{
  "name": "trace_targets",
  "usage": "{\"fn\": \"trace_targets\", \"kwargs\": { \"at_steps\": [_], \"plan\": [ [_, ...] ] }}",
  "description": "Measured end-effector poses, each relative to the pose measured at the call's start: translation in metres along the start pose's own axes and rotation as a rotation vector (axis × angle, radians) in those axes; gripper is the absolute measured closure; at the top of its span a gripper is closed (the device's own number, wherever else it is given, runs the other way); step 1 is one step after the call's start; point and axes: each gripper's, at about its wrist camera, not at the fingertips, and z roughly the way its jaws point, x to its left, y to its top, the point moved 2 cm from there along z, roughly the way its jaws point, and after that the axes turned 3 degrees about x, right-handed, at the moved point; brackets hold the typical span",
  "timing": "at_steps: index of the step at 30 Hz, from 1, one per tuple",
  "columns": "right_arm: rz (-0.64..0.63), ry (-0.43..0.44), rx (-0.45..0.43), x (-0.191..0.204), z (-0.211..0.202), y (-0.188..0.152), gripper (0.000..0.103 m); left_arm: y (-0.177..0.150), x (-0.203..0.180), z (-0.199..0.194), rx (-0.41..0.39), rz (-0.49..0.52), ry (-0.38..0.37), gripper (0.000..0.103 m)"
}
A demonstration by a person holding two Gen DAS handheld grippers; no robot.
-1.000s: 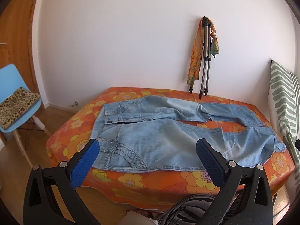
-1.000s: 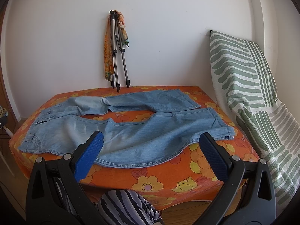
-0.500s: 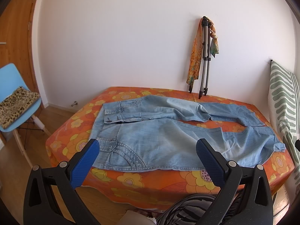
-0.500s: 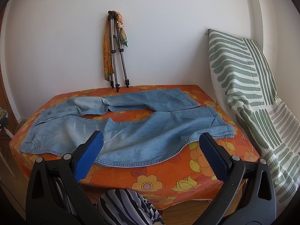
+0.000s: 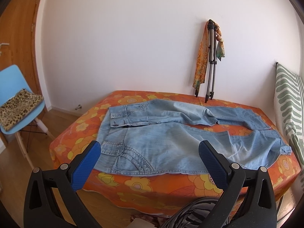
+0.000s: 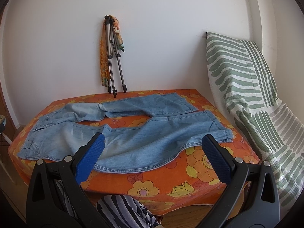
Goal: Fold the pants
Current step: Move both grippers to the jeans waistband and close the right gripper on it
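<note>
- Pants: light blue denim, spread flat and unfolded across the middle of both frames. Waistband at frame left, hems at frame right. The two legs lie apart in a narrow V, with a strip of cover showing between them.
- Near leg runs along the front edge of the surface; its seam curves close to that edge. Far leg is creased about halfway along.
- Support: a table under an orange cover printed with yellow flowers, filling the centre of each frame.
- Left gripper: lower part of the left wrist view, blue pads spread wide, nothing between them. It is held in front of the table edge and is not touching the denim; the waist end of the pants shows between the fingers.
- Right gripper: lower part of the right wrist view, pads likewise wide apart and empty, clear of the fabric; the near leg shows between the fingers.
- Zebra-striped fabric at the bottom centre of both frames, below the table edge.
- Tripod with a scarf hung on it leans on the white wall behind the table.
- Green-striped cushion stands at frame right.
- Blue chair with a leopard-print pad, left edge of the left wrist view.
</note>
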Motion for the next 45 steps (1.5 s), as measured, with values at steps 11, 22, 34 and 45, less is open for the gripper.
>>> {"fn": "trace_targets", "kwargs": {
  "at_steps": [11, 22, 34, 45],
  "plan": [
    [0.057, 0.045, -0.035, -0.036, -0.005, 0.025, 0.0, -0.004, 0.021, 0.005, 0.053, -0.025, -0.052, 0.021],
    [-0.008, 0.055, -0.104, -0.059, -0.009, 0.062, 0.0, 0.0, 0.048, 0.017, 0.102, -0.062, -0.087, 0.051],
    [-0.062, 0.202, -0.02, -0.024, 0.03, 0.092, 0.0, -0.014, 0.121, 0.072, 0.26, -0.245, -0.051, 0.061],
    [-0.168, 0.473, 0.113, 0.111, 0.131, 0.152, 0.0, -0.058, 0.165, 0.122, 0.384, -0.402, -0.023, 0.061]
  ]
}}
